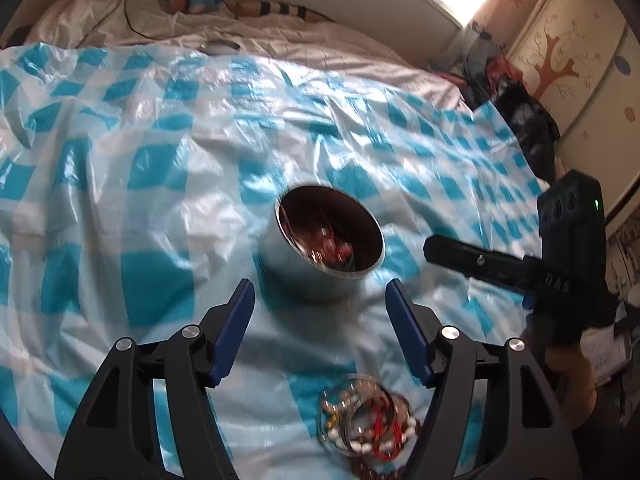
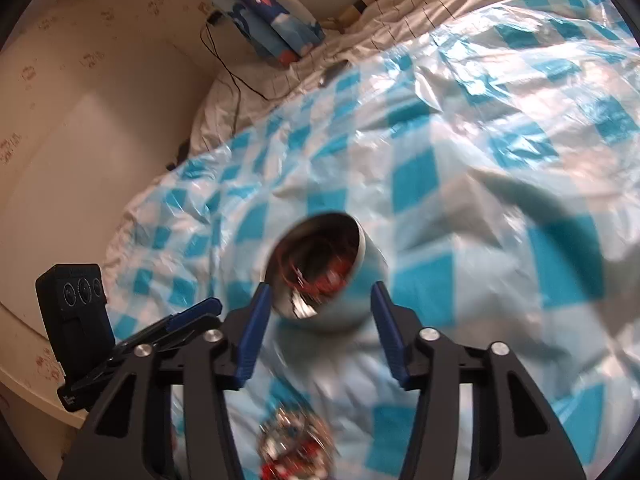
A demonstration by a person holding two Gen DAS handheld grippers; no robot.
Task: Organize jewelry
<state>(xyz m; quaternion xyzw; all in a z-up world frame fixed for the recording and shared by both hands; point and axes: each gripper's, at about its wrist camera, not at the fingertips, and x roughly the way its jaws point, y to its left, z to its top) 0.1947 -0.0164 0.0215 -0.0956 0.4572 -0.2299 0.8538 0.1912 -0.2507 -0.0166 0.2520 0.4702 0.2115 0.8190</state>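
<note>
Here, both of my grippers hang over a bed covered with a blue-and-white checked plastic sheet (image 1: 160,152). The left gripper (image 1: 320,292) has its blue-padded fingers (image 1: 236,320) spread apart with nothing between them; they point at a round metal bowl (image 1: 296,276) that sits tilted on the sheet just beyond the tips, its mouth turned toward me. Inside the bowl I can make out red and shiny pieces, too blurred to name. Nearer to me, below and between the left fingers, a heap of jewelry (image 1: 366,424) lies on the sheet: bracelets of white beads, a red cord, some brown beads and thin metal rings, all tangled together. The right gripper (image 2: 318,300) is likewise spread and holds nothing; in its view the bowl (image 2: 352,280) lies just past the tips, partly between them, without touching as far as I can tell. The same heap (image 2: 296,444) shows low in that view, heavily blurred. Each gripper appears at the edge of the other's view, close beside the bowl. A striped pillow and a folded blue blanket lie at the head of the bed.
</note>
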